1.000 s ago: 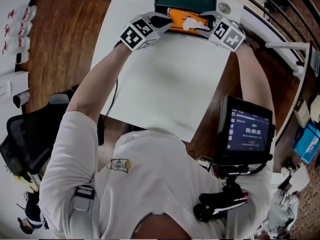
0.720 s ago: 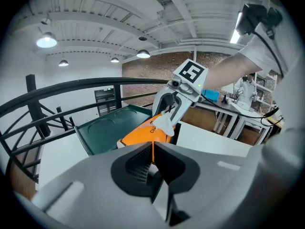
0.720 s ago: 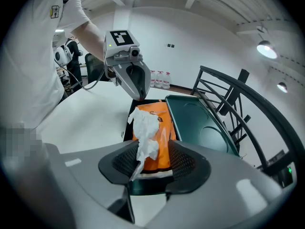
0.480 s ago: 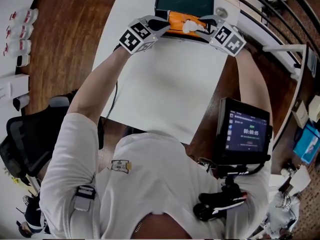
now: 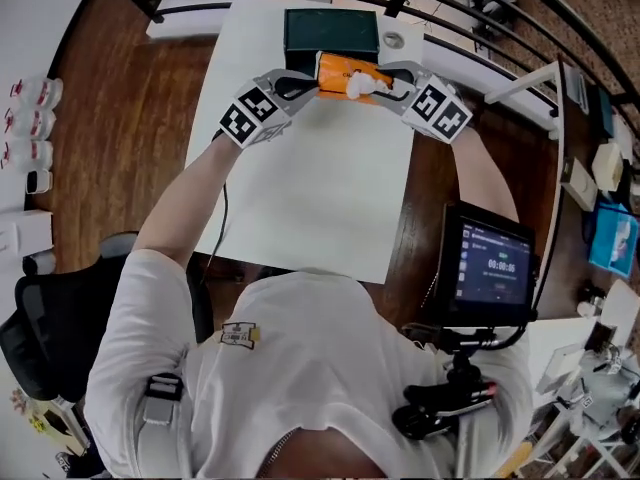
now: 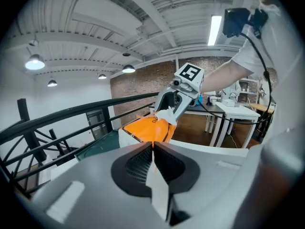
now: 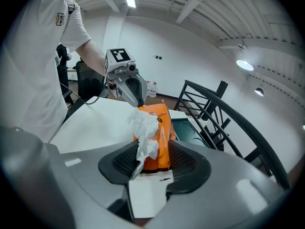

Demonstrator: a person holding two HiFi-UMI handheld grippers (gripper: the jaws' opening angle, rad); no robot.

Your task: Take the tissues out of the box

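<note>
Left hand-held gripper point(image 5: 303, 86) has its jaws pressed together, and they nip the thin near end of the orange tissue pack point(image 5: 338, 68). Its own view shows the orange wrapper running straight into the seam where the two pads meet. The marker cube on it sits just back from the pack, over the left edge of the white surface point(image 5: 320, 188).

The tissue pack hangs between the two grippers at the far end of the surface and looks to be clear of it. It is just in front of a dark green tray point(image 5: 332, 30) that lies flat there. A crumpled white tissue point(image 5: 360, 85) sticks out of the top of the pack, toward its right end.

At that right end, the right hand-held gripper point(image 5: 385, 78) grips the pack. Its jaws have just been closing and stand about half apart, a pad flat against each side of the orange wrapper. In its own view the tissue rises against the left pad and above it.

Further right, off the surface, a small lit screen point(image 5: 497, 266) is mounted on a stand at the person's chest.
</note>
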